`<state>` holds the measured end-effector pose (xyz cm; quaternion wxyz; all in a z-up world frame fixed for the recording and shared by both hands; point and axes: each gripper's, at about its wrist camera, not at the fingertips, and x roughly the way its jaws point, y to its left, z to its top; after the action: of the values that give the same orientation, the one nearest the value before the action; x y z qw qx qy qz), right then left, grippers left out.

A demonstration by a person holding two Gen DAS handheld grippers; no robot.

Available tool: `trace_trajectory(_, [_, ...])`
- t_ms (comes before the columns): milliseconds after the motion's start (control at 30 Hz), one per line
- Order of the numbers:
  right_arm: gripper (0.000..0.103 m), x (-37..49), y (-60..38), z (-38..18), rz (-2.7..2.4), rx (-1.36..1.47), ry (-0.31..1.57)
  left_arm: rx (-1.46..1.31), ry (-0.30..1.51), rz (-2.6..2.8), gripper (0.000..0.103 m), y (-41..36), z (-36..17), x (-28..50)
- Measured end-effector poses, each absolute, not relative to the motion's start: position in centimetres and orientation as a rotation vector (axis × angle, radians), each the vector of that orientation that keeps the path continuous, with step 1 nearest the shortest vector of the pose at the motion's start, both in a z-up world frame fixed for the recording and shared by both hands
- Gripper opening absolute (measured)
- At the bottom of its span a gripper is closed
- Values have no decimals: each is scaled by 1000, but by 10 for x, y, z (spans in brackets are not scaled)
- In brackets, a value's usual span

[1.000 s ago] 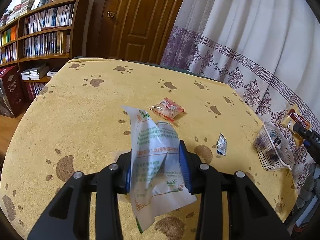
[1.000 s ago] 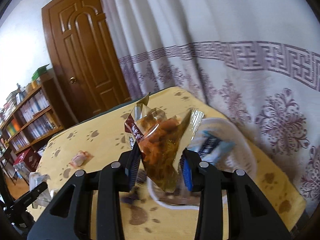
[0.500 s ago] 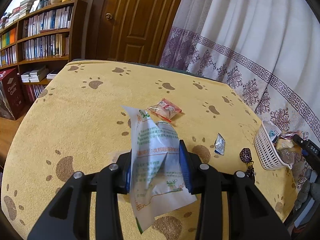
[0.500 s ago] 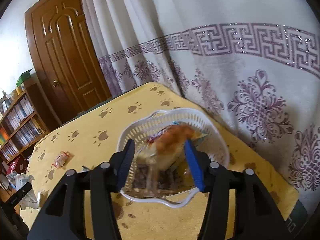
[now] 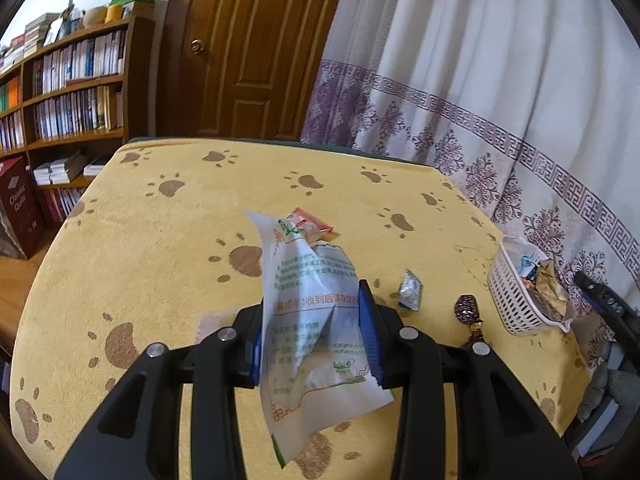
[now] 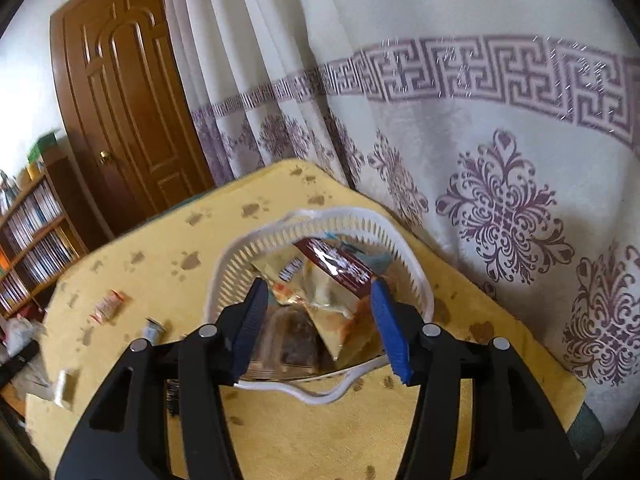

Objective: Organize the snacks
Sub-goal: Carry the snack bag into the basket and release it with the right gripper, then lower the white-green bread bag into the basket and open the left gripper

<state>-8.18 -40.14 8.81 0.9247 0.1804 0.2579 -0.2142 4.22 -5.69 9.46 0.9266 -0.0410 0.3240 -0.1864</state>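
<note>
Spread across the frame: a yellow paw-print tablecloth (image 5: 160, 248), serving as the sorting surface, with a patterned curtain (image 5: 500, 92) close along its far edge and a bookshelf (image 5: 68, 92) and wooden door (image 5: 248, 48) beyond. Nothing large blocking the run between the two ends of the table.

Parked at the curtain-side corner: a white slatted basket (image 6: 320, 220), evidently the collecting point, already holding several packets. On top, a clear chip bag with a dark red header (image 6: 332, 280), lying tilted inside the rim. Directly over it, the right gripper (image 6: 318, 320), jaws spread, blue pads standing clear of the bag on both sides: released, judging by the gaps, with the bag resting on the packets under it.

Raised above the cloth at the near side: a white pouch with green print (image 5: 316, 320), crumpled and upright, clamped between the pads of the left gripper (image 5: 310, 334); probably next for the basket.

Left loose on the cloth: a small red-and-white packet (image 5: 310, 224) just behind the pouch, a little silver sachet (image 5: 411, 290), and a dark wrapped sweet (image 5: 466, 308) near the basket wall (image 5: 516, 304). These last two lying along the pouch's likely route, low enough to pass over. Chip bag poking above the rim, so limited room for more.
</note>
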Motion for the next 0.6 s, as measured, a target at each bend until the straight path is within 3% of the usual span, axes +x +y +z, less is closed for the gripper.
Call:
trace_trajectory(300, [55, -52, -429, 57, -487, 356, 611, -24, 639, -440, 39, -91, 112, 30])
trace_trajectory(600, [56, -101, -427, 71, -390, 440, 479, 17, 630, -559, 39, -144, 126, 26])
